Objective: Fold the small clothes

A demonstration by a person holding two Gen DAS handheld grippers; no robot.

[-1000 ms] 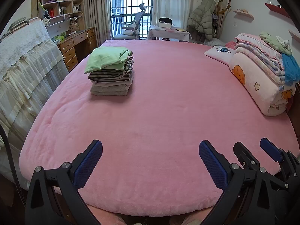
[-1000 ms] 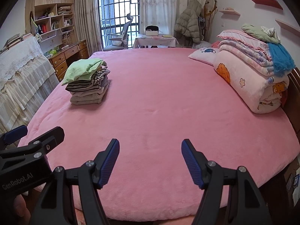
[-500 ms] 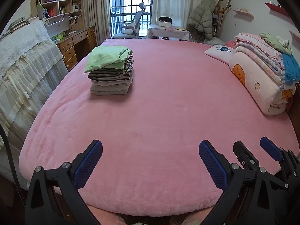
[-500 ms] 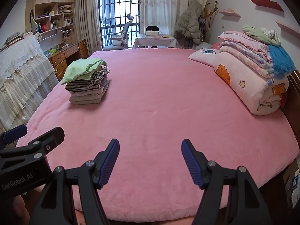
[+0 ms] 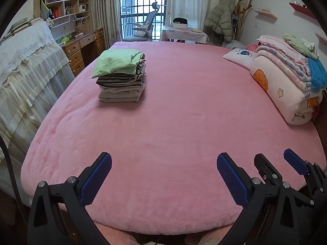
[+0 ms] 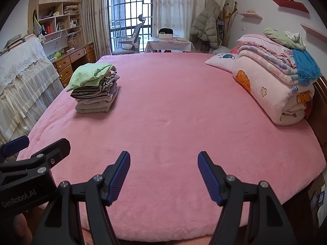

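A stack of folded small clothes (image 5: 121, 75) with a light green piece on top lies on the pink bed (image 5: 173, 126) at the far left; it also shows in the right wrist view (image 6: 95, 88). My left gripper (image 5: 163, 163) is open and empty above the bed's near edge. My right gripper (image 6: 163, 161) is open and empty beside it. The right gripper shows at the lower right of the left wrist view (image 5: 284, 163), and the left gripper at the lower left of the right wrist view (image 6: 38, 149). No loose garment is in view.
A roll of folded blankets (image 5: 286, 83) and a pillow (image 5: 239, 56) lie along the bed's right side. A lace-covered piece of furniture (image 5: 26, 65) and a wooden desk (image 5: 83, 49) stand to the left. A chair and a small table stand by the window.
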